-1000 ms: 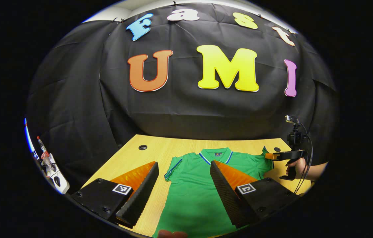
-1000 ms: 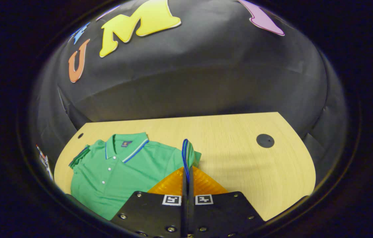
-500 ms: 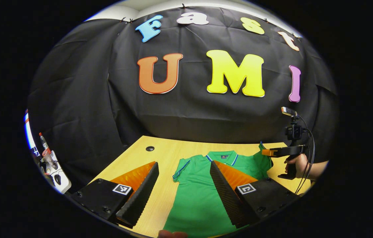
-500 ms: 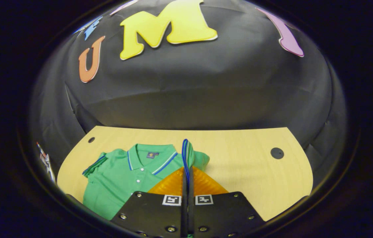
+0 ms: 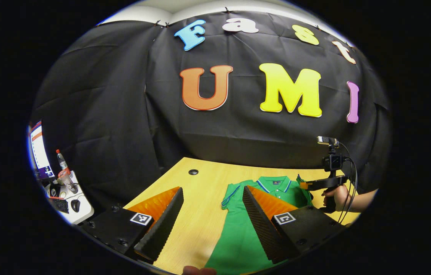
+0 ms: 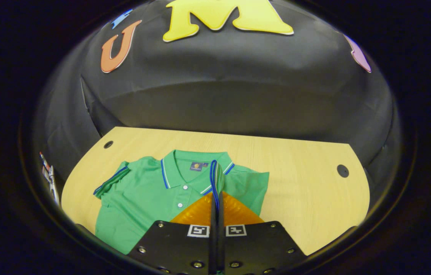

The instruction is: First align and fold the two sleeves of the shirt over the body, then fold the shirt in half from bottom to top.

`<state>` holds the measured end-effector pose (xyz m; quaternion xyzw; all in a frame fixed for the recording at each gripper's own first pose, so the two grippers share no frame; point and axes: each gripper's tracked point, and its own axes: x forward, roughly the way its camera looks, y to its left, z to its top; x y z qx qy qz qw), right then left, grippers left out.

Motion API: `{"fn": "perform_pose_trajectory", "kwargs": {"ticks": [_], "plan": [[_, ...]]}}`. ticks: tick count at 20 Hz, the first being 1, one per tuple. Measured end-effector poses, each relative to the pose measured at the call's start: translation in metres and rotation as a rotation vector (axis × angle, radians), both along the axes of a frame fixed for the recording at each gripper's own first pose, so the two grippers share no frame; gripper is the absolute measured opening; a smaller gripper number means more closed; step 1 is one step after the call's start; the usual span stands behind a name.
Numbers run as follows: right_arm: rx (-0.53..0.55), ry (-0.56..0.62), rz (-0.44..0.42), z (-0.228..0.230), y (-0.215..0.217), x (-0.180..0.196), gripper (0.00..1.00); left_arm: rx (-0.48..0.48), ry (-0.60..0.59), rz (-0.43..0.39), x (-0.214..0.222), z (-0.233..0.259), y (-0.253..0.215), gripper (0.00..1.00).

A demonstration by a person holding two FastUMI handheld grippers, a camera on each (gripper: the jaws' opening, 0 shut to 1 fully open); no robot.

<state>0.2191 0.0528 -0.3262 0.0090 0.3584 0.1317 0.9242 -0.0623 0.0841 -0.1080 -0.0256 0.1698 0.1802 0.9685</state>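
A green polo shirt with blue-striped collar and cuffs lies face up on the wooden table. My right gripper is shut on the cuff of one sleeve, holding it upright over the chest just beside the collar. The other sleeve lies flat and spread out. In the left gripper view my left gripper hovers open above the table, to the left of the shirt, with nothing between its fingers. Farther off there, a hand holds the right gripper at the shirt's shoulder.
The table has round cable holes near its back corners. Bare wood lies to the right of the shirt in the right gripper view. A side desk with a bottle, a mouse and a screen stands off to the left.
My right gripper has carried the pinched sleeve inward from the shirt's edge to over the chest. The left gripper has swung left, staying open, so the shirt sits further right in its view.
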Motion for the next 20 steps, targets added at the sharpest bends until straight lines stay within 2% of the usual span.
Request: {"fn": "perform_pose_trajectory", "kwargs": {"ticks": [2, 4, 5, 6, 7, 8, 12, 14, 15, 20], "plan": [[-0.011, 0.017, 0.002, -0.01, 0.006, 0.0, 0.01, -0.005, 0.001, 0.014, -0.004, 0.0, 0.005, 1.0], [-0.009, 0.046, -0.001, -0.016, 0.011, -0.003, 0.1, -0.012, 0.005, 0.019, -0.005, -0.002, 0.011, 1.0], [-0.003, 0.051, 0.002, -0.017, 0.014, -0.006, 0.1, -0.012, 0.003, 0.018, -0.004, -0.002, 0.012, 1.0], [-0.002, 0.046, 0.001, -0.015, 0.016, -0.004, 0.15, -0.012, 0.001, 0.015, -0.005, 0.0, 0.012, 1.0], [0.0, 0.036, -0.001, -0.012, 0.017, -0.003, 0.36, -0.012, -0.001, 0.012, -0.005, 0.001, 0.014, 1.0], [0.002, 0.024, -0.005, -0.007, 0.016, -0.006, 0.43, -0.015, -0.003, 0.004, -0.003, 0.001, 0.014, 1.0], [0.033, -0.02, -0.034, 0.027, 0.008, -0.019, 0.48, -0.017, -0.019, -0.052, 0.007, 0.005, 0.008, 1.0], [0.046, -0.039, -0.065, 0.049, -0.002, -0.033, 0.82, -0.03, -0.056, -0.118, 0.015, 0.011, -0.003, 1.0], [0.053, -0.052, -0.08, 0.062, -0.007, -0.041, 0.84, -0.022, -0.066, -0.142, 0.019, 0.012, -0.004, 0.99], [0.053, -0.143, -0.103, 0.128, -0.026, -0.094, 0.85, -0.022, -0.095, -0.254, 0.04, 0.012, -0.013, 0.99]]}}
